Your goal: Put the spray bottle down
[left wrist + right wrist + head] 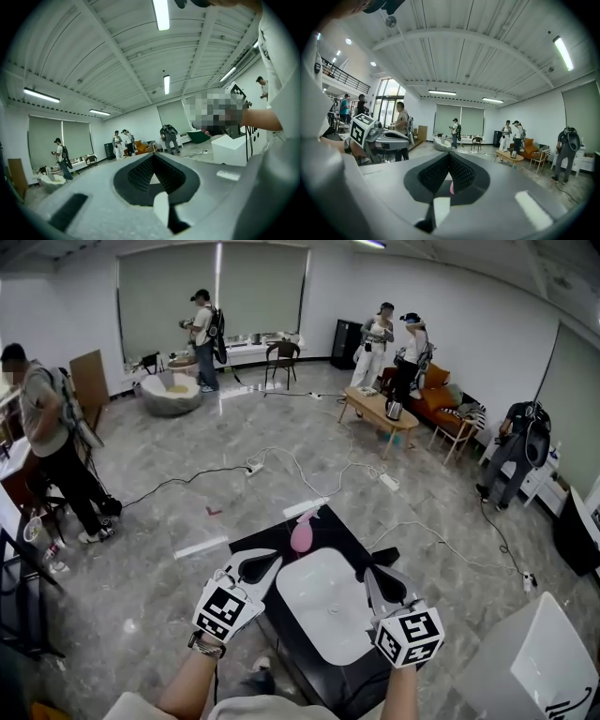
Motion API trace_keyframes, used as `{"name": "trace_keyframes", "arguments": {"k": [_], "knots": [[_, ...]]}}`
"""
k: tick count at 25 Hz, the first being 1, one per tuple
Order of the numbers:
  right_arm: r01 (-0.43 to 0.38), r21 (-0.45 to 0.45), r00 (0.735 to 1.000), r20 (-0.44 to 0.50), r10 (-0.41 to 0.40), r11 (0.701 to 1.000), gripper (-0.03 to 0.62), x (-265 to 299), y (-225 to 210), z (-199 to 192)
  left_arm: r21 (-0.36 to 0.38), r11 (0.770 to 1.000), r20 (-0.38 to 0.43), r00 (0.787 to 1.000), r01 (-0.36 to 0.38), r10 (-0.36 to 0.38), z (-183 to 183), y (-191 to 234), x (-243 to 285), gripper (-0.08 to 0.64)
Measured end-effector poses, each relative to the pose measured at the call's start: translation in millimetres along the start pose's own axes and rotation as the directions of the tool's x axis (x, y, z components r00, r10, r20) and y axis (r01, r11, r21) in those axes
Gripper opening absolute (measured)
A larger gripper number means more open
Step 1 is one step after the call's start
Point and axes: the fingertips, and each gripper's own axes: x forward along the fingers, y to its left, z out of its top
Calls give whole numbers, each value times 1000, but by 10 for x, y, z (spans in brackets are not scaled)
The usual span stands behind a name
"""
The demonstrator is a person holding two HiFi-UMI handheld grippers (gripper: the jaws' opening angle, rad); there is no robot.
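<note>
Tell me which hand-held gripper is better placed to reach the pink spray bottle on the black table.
Probably left. In the head view the left hand-held gripper points toward the spray bottle from closer than the right hand-held gripper. Both are shut and empty.

We are seeing the spray bottle (303, 532) standing on the black table (339, 532), at its far end, just beyond the rim of the white basin (328, 604). It is showing a rounded pink body with a paler trigger head on top. It is looking upright to us, perhaps leaning slightly; it is too small here to settle that.
</note>
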Motion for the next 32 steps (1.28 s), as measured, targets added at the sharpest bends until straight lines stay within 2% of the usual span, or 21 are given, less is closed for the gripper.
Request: {"name": "trace_keyframes", "arguments": {"k": [11,20,32], "knots": [[-9,-32,1000,0,9,999,8,-61,91,14,-6,1000,-17,1000,-7,7,-29,-118,-53,-2],[-25,-23,1000,-8,25,999,8,25,181,8,-21,1000,-38,999,-3,3,-82,-82,-88,-2],[-46,-29,999,-15,46,999,8,58,284,10,10,1000,-13,1000,-15,16,-23,-53,-160,-2]]}}
